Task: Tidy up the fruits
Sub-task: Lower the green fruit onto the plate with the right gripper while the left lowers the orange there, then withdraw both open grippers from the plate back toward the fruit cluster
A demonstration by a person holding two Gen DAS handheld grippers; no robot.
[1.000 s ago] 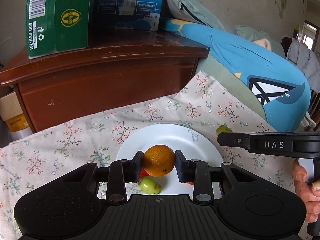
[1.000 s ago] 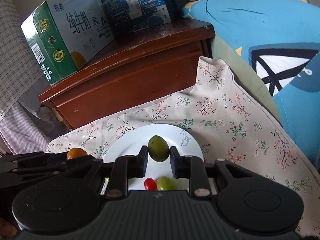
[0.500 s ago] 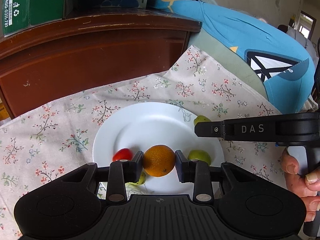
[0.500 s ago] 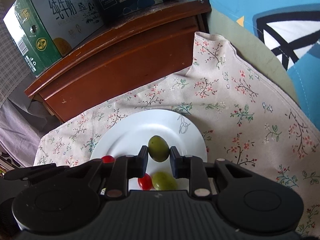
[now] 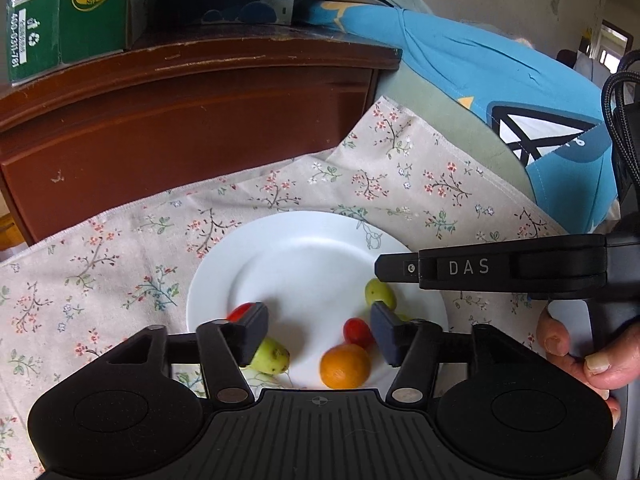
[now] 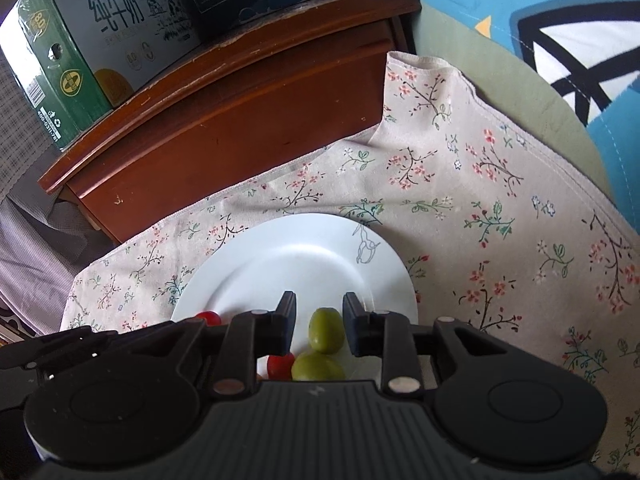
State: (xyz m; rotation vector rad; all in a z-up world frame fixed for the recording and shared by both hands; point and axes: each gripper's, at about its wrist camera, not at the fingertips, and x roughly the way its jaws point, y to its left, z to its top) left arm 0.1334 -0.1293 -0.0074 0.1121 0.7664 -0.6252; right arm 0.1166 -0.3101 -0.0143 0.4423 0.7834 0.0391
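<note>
A flower-printed beige cloth [image 5: 120,248] spreads below a dark wooden cabinet [image 5: 180,112], and on it sits a round white ceramic plate [image 5: 304,248] collecting the fruit. Both hand-held grippers hang over the plate's near edge with jaws parted, gripping nothing. The left hand-held gripper [image 5: 318,330] brackets empty plate, a small round orange [image 5: 345,366] lying loose at 6 o'clock on the plate, just beside a red cherry tomato [image 5: 357,332]. The right hand-held gripper [image 6: 319,322] straddles an oval green fruit [image 6: 326,330] that rests on the plate without either pad touching it; a second green fruit [image 6: 318,366] lies directly below, toward 6 o'clock. A speckled green fruit [image 5: 271,356] sits at 7 o'clock, another red tomato [image 5: 239,312] at 8 o'clock. Release looks complete, so the sound move is to lift both grippers straight up, pads wide, without nudging the round fruit off the rim
</note>
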